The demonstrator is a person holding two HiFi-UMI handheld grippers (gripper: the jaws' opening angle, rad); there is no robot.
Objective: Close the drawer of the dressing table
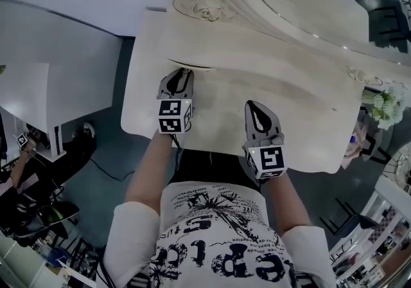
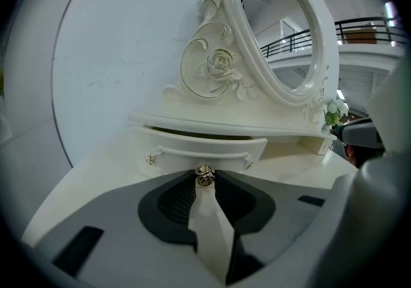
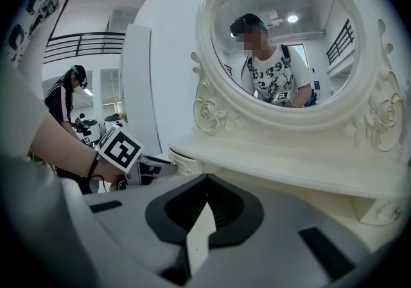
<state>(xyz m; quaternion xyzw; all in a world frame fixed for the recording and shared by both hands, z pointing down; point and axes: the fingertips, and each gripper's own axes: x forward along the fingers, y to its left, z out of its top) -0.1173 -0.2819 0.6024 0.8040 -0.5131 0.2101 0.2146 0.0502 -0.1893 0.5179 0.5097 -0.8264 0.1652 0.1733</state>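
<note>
Left gripper [image 2: 204,179] pinches the brass knob [image 2: 204,174] — I have the ajar drawer [image 2: 212,150] dead ahead, its front crosswise, to push straight in.

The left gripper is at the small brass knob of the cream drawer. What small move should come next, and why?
Probably push the left gripper straight forward. Its jaws seem closed on the small brass knob, and the cream curved drawer stands out from under the cream shelf, with a dark gap above its front.
</note>
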